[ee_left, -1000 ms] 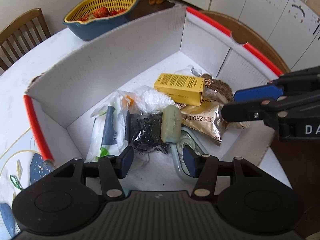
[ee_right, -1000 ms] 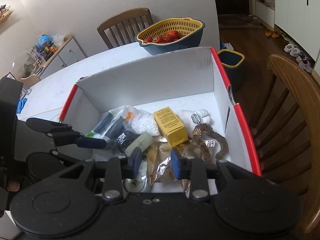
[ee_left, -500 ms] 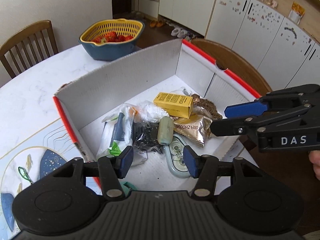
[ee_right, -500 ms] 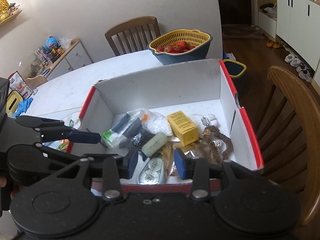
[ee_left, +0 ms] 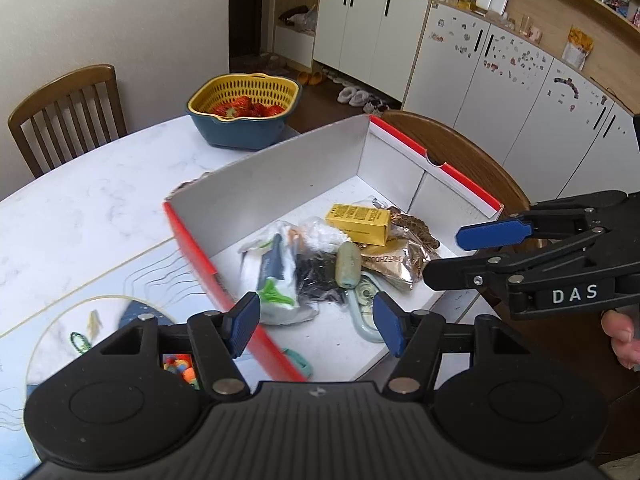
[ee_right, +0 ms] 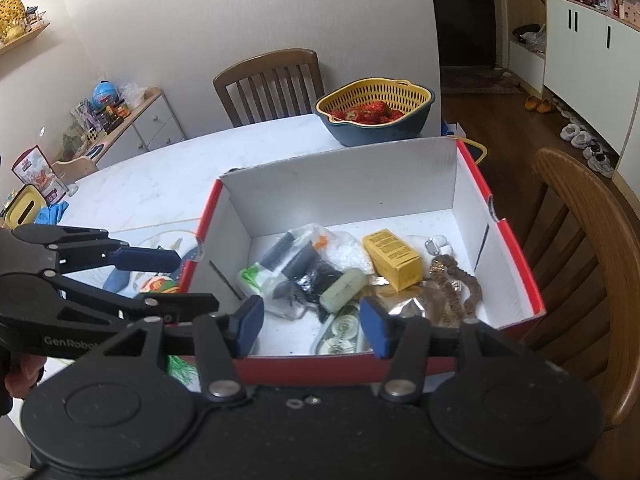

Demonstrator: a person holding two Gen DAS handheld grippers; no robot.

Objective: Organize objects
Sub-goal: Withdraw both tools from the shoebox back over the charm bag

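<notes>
colander point(ee_left: 245, 98) with strawberries point(ee_right: 366, 113), set in blue bowl point(ee_right: 376, 132) at far edge of surface point(ee_left: 80, 208) | wooden chair point(ee_right: 269, 84) behind, against wall | second wooden chair point(ee_right: 592, 240) at right | white cupboards point(ee_left: 500, 76) with stickers | shoes point(ee_right: 580, 144) on floor | low drawer unit point(ee_right: 136, 128) with toys at left

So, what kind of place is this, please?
Most likely a home dining area: a white table with wooden chairs, a colander of strawberries, white cupboards, and shoes on the floor.
</notes>
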